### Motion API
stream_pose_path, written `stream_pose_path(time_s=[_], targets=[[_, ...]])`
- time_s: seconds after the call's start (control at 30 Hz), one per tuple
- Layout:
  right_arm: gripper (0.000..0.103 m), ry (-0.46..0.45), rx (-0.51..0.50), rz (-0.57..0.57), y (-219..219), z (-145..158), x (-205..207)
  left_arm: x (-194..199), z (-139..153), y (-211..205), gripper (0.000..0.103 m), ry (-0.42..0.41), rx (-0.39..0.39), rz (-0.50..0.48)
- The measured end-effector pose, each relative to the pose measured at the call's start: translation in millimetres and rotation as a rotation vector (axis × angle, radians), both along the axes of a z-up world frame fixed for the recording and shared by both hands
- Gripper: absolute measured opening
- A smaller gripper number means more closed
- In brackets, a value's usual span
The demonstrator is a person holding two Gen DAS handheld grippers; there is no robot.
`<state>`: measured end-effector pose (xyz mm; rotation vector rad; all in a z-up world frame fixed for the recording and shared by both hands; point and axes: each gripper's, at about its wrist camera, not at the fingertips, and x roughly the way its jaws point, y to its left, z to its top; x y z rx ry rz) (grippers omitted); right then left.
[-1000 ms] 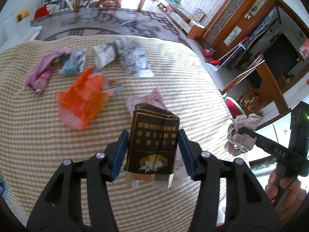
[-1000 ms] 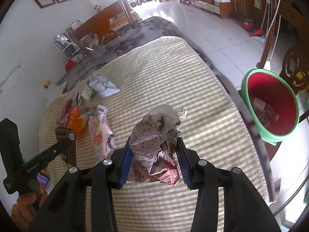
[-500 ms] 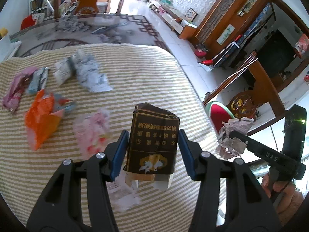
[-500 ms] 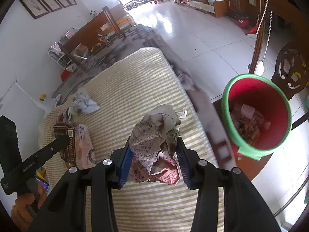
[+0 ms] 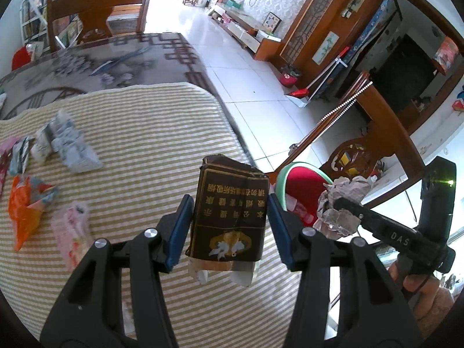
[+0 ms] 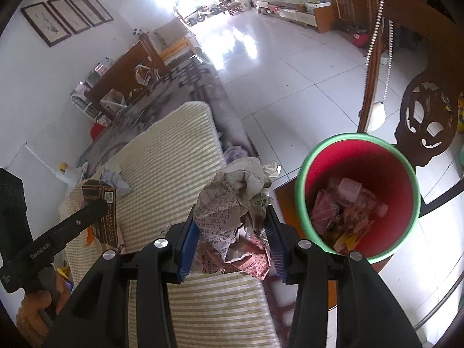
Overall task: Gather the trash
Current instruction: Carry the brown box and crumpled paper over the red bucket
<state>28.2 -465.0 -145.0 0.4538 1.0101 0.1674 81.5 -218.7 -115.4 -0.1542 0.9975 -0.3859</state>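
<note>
My left gripper (image 5: 229, 217) is shut on a crushed brown cigarette pack (image 5: 230, 211) and holds it above the striped table's right edge. My right gripper (image 6: 232, 232) is shut on a crumpled newspaper wad (image 6: 235, 203), held over the table edge just left of the red bin with a green rim (image 6: 358, 142). The bin (image 5: 301, 179) holds several pieces of trash. In the left wrist view the right gripper (image 5: 336, 211) with the wad shows beside the bin. In the right wrist view the left gripper's pack (image 6: 101, 208) shows at the left.
More trash lies on the striped tablecloth (image 5: 145, 133): an orange bag (image 5: 23, 211), a pink wrapper (image 5: 72, 232), grey-white crumpled packets (image 5: 69, 148). A carved wooden chair (image 6: 429, 116) stands behind the bin. White tiled floor (image 6: 290, 81) lies beyond the table.
Both grippers have swung right, away from the table's middle toward the bin. The bin now sits close to the right gripper and its held wad. Both grips are unchanged.
</note>
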Motion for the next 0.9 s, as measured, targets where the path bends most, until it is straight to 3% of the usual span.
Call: stream_pose_path(time_s=[0.53, 0.9], targets=[[0.043, -0.039, 0.020, -0.155, -100.9, 7.8, 3.8, 27.8, 3.0, -113.5, 0.050, -0.007, -0.006, -0.144], [0.044, 0.006, 0.049, -0.291, -164.4, -8.7, -16.0, 19.9, -20.2, -185.0, 0.050, 0.063, 0.016, -0.292]])
